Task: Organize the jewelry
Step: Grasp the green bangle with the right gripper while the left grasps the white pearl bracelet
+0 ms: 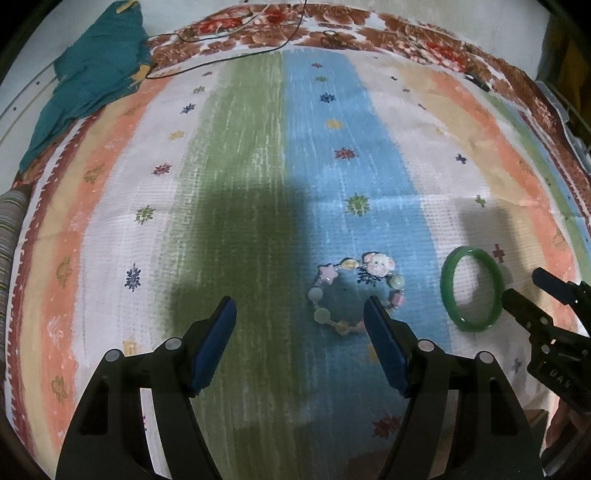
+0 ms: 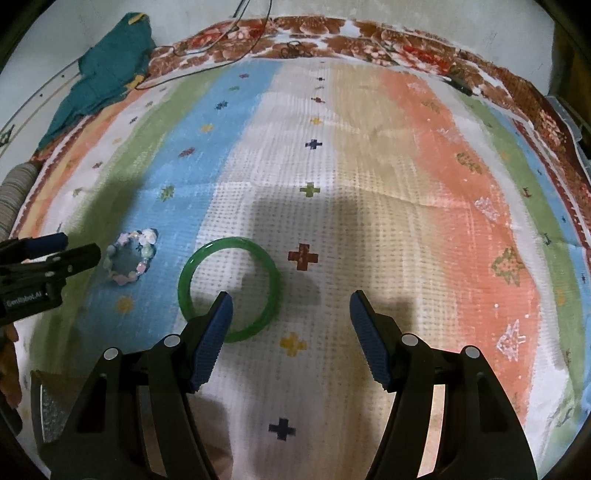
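Observation:
A pastel beaded bracelet [image 1: 356, 293] with a flower charm lies flat on the blue stripe of the cloth. My left gripper [image 1: 300, 308] hangs open above the cloth, and its right finger covers the bracelet's near right edge. A green bangle [image 1: 472, 290] lies flat to the right of the beads. In the right wrist view the green bangle [image 2: 228, 289] sits low and left, with my open right gripper [image 2: 291, 303] above it; the left finger overlaps the ring's near rim. The beaded bracelet [image 2: 131, 258] lies further left there. Nothing is held in either gripper.
A striped woven cloth [image 1: 236, 177] covers a bed with a floral sheet [image 1: 388, 33] at the far edge. A teal garment [image 1: 96, 74] and a thin black cable [image 1: 221, 61] lie at the back left. The other gripper [image 1: 524, 291] enters from the right.

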A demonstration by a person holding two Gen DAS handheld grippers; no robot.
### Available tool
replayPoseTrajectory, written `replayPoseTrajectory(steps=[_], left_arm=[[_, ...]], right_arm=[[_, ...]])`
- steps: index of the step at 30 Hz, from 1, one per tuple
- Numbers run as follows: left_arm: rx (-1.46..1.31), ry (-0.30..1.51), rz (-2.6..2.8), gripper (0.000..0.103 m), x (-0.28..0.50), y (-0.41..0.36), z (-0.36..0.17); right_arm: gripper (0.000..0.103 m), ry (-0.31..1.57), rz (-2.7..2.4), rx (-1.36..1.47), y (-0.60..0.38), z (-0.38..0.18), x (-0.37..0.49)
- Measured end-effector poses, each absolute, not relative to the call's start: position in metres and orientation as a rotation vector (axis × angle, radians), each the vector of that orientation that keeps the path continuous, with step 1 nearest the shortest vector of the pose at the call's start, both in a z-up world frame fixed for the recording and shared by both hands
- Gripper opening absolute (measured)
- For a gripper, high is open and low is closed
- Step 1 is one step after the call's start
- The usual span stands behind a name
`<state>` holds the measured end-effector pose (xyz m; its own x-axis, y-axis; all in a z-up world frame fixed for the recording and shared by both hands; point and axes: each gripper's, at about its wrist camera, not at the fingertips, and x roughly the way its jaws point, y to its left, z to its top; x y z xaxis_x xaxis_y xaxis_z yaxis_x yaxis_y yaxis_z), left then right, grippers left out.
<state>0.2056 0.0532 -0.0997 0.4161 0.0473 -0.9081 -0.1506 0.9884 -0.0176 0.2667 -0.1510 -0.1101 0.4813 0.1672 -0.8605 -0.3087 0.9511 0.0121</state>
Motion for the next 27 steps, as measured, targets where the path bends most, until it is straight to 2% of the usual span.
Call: replayPoseTrajectory(steps=[7,12,14,16,18,19,21,22,27], left_arm=[[-0.130,1.163,0.125,0.069,0.215,0.060,-0.115],[-0.121,1.183,0.126,0.058,0.223,0.061,-0.125],[-0.097,1.175,0.133,0.052,0.224,0.060,-0.127],[-0.084,1.165,0.127,0.040,0.225,0.059,-0.128],[-0.068,1.161,0.120,0.019,0.225,0.056,-0.128],[-0.055,1.162,0.122,0.013,0.224,0.055,-0.129],[-0.046,1.163,0.121,0.010,0.223,0.054,-0.128],[-0.038,1.165,0.119,0.010,0.222,0.054,-0.127],[-0.023,1.152,0.115,0.010,0.216,0.050,-0.116]], right_arm=[[0.066,1.047,0.305,-0.134,-0.143,-0.120,0.276],[0.065,1.043,0.298,-0.172,-0.139,-0.130,0.279],[0.058,1.035,0.289,-0.180,-0.139,-0.130,0.280],[0.042,1.032,0.276,-0.178,-0.142,-0.129,0.281],[0.032,1.033,0.275,-0.181,-0.144,-0.130,0.281],[0.025,1.034,0.280,-0.177,-0.145,-0.130,0.281],[0.012,1.033,0.283,-0.181,-0.145,-0.130,0.280],[0.008,1.032,0.284,-0.183,-0.144,-0.130,0.279],[0.008,1.024,0.287,-0.188,-0.140,-0.126,0.273]])
